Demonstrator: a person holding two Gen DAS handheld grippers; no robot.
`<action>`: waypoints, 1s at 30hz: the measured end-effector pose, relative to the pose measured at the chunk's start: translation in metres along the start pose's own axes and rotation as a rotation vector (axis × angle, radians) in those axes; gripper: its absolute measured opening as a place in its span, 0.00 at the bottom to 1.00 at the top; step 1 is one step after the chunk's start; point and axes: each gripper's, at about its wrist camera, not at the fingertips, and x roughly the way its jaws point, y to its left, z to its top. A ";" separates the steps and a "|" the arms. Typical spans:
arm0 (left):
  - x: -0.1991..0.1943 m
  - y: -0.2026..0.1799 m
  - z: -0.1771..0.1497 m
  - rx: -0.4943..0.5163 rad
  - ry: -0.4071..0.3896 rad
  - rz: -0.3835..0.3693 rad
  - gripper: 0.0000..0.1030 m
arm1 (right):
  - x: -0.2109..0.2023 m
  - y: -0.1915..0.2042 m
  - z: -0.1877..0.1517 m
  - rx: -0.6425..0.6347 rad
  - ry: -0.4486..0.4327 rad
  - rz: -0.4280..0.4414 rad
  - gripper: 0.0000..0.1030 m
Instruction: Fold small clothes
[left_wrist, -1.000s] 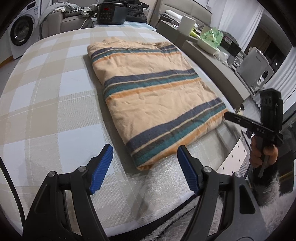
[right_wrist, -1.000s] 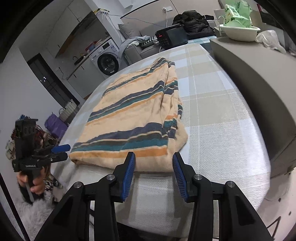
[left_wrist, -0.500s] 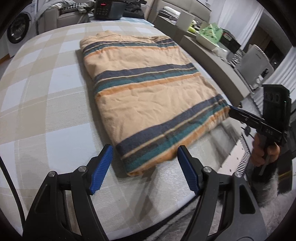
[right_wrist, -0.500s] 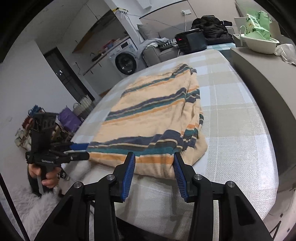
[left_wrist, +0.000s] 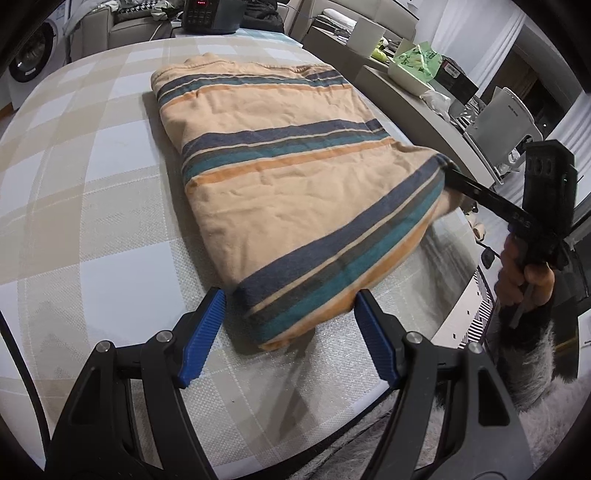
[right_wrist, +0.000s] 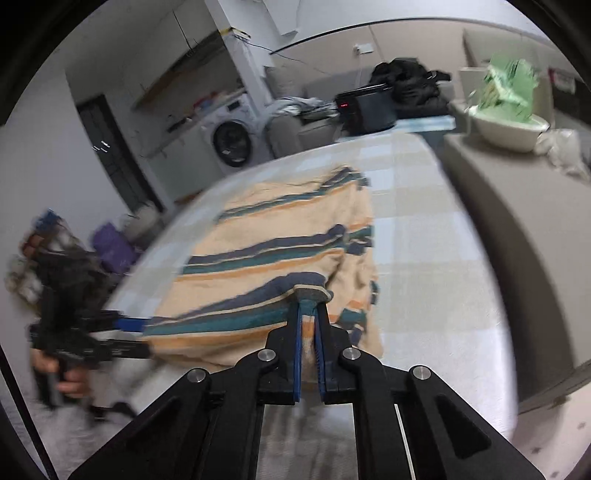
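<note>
From my left wrist view the folded garment (left_wrist: 280, 184) lies on the table (left_wrist: 74, 206), its near corner between my left claw (left_wrist: 288, 328) fingers, its right corner pinched in my right claw (left_wrist: 448, 175), a counter (left_wrist: 417, 122) beyond.

A table (left_wrist: 74, 206) under a beige-and-white checked cloth fills the middle of the room. Beyond its far end stand a grey sofa (right_wrist: 295, 129) strewn with clothes, a dark appliance (right_wrist: 365, 109) with a red display and a heap of black clothing (right_wrist: 406, 79). A white front-loading washing machine (right_wrist: 231, 138) sits against the far wall beside a dark doorway (right_wrist: 110, 155), with a shelf above it. Along one side runs a grey counter (right_wrist: 517, 229) bearing a white bowl (right_wrist: 506, 129) filled with green packaging. A white chair (left_wrist: 502, 122) and white curtains (left_wrist: 465, 26) stand behind it. The walls are pale and evenly lit.
</note>
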 end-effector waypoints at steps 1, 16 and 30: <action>0.001 0.000 0.000 0.000 0.004 -0.008 0.67 | 0.008 0.000 -0.002 -0.008 0.023 -0.042 0.06; -0.003 -0.003 -0.001 -0.002 -0.004 -0.007 0.67 | -0.020 -0.030 -0.037 0.271 0.092 0.157 0.38; -0.004 -0.005 -0.005 -0.010 -0.008 -0.040 0.67 | 0.033 -0.039 -0.013 0.656 0.185 0.279 0.57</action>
